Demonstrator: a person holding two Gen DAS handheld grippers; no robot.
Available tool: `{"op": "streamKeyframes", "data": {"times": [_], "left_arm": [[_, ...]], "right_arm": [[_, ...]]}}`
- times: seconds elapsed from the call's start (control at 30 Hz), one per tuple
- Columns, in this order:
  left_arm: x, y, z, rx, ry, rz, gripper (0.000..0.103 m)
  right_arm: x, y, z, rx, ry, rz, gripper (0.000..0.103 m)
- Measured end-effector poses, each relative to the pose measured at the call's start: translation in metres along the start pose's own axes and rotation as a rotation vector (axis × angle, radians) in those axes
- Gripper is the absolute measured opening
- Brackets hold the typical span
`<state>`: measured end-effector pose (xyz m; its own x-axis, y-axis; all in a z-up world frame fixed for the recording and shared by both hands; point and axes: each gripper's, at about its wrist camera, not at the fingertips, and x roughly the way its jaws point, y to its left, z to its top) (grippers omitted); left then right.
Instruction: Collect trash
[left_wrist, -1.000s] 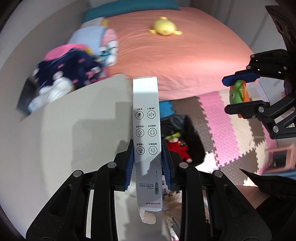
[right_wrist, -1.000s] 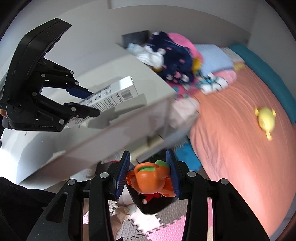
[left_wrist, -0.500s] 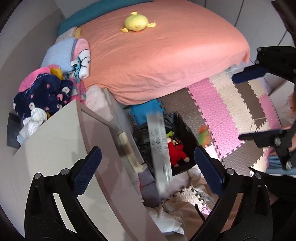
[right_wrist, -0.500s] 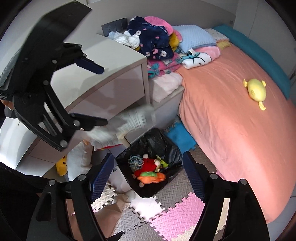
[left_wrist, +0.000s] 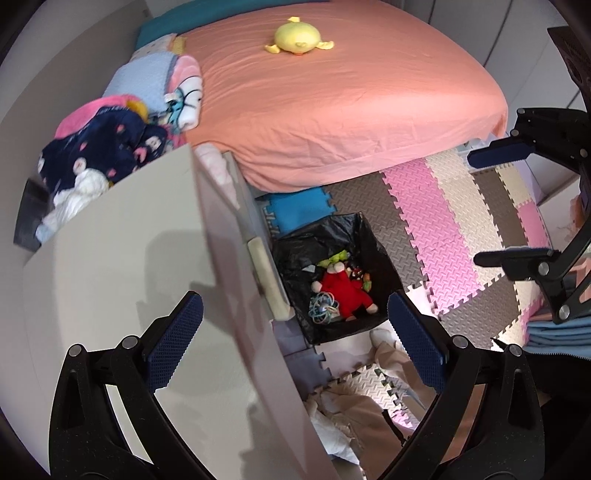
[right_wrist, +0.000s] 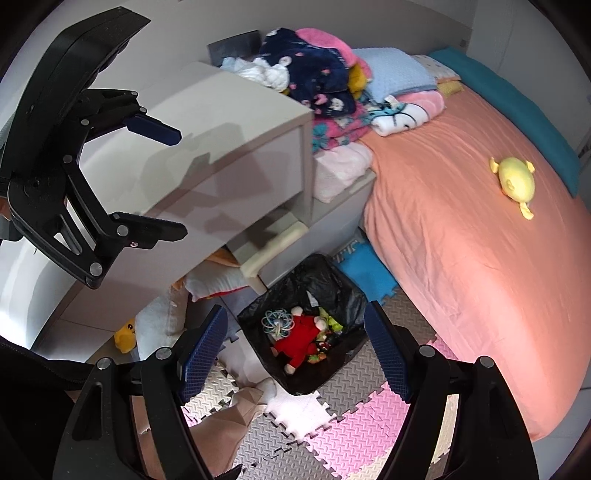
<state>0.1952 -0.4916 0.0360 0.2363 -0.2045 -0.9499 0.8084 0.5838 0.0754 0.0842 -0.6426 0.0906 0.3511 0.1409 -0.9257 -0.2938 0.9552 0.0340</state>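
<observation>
Left wrist view: the left tool (left_wrist: 295, 345) is spread wide and empty, as is the right tool (right_wrist: 295, 354). The black-lined trash bin (left_wrist: 364, 229) sits lower centre, holding a red plush toy (left_wrist: 341, 290).

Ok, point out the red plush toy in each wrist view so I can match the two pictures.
Left wrist: the red plush toy lies inside the black-lined bin, just below centre, between the open left gripper fingers.
Right wrist: the same toy lies in the bin, lower centre, between the open right gripper fingers.
Shared landmark: the yellow plush on the pink bed.
</observation>
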Motion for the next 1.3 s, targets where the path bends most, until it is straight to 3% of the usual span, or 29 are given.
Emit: {"op": "streamKeyframes", "data": {"times": [0.2, 0.3, 0.73, 1.0, 1.3], "left_arm": [[-0.015, 0.026, -0.034, -0.074, -0.02, 0.019, 0.097], [-0.026, 0.045, -0.057, -0.132, -0.034, 0.047, 0.097], [-0.075, 0.128, -0.194, -0.473, -0.091, 0.183, 0.097], [-0.091, 0.172, -0.299, -0.757, -0.119, 0.269, 0.097], [-0.089, 0.19, -0.392, -0.9, -0.102, 0.348, 0.097]], "right_arm": [[0.005, 0.044, 0.02, -0.075, -0.003, 0.019, 0.077], [0.007, 0.069, 0.036, -0.098, -0.017, 0.022, 0.082], [0.031, 0.19, 0.098, -0.157, -0.057, 0.123, 0.098], [0.06, 0.264, 0.108, -0.098, -0.052, 0.167, 0.1], [0.089, 0.336, 0.1, 0.011, -0.07, 0.112, 0.1]]}}
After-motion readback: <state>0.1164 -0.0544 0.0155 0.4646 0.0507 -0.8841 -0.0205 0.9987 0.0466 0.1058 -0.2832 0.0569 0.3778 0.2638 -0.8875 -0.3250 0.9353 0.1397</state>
